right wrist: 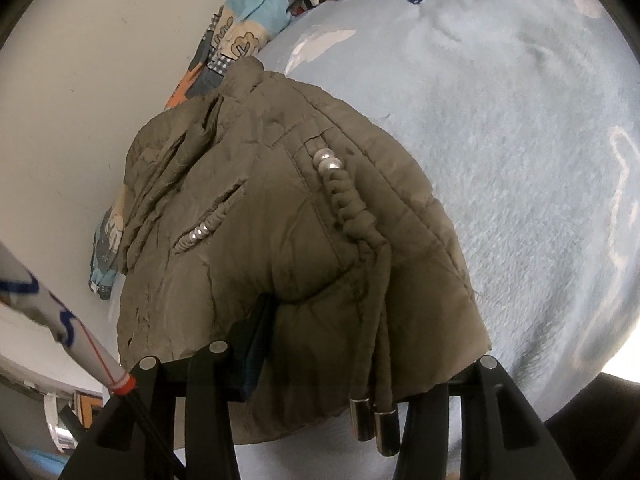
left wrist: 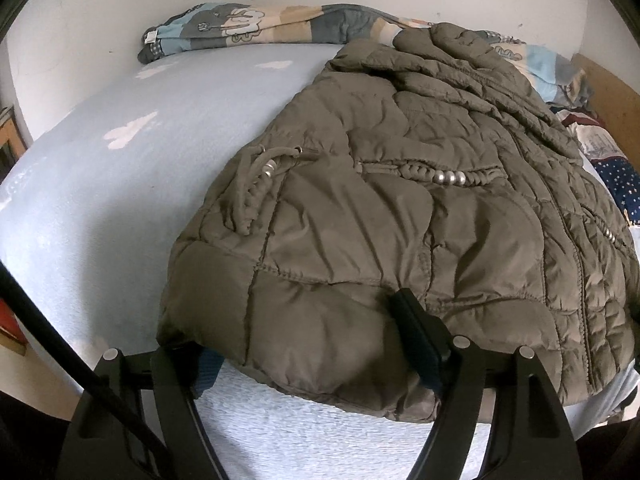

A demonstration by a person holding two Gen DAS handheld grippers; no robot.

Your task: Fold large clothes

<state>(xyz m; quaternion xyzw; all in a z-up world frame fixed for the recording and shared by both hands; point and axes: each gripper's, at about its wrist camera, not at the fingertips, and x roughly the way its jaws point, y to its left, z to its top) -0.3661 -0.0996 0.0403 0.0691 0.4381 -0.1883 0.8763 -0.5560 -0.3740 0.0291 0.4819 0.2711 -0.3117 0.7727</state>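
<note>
An olive-green quilted jacket [left wrist: 420, 208] lies on a pale blue bed [left wrist: 140, 168], with braided cords and silver beads across its front. My left gripper [left wrist: 312, 352] is at the jacket's near hem; its fingers stand wide apart, the hem bunched between them, one finger [left wrist: 416, 332] pressing on the fabric. In the right wrist view the jacket [right wrist: 280, 220] is close up and my right gripper [right wrist: 352, 372] has the hem corner between its spread fingers; one finger [right wrist: 256, 352] is against the cloth, the other hidden under it. Two metal-tipped drawcords [right wrist: 374, 420] hang down.
A patterned quilt [left wrist: 260, 26] lies along the white wall at the bed's far edge. A dark blue starred pillow [left wrist: 616, 176] is at the right. A wooden headboard [left wrist: 612, 92] is behind it. A white stick with a red tip [right wrist: 80, 340] crosses the lower left.
</note>
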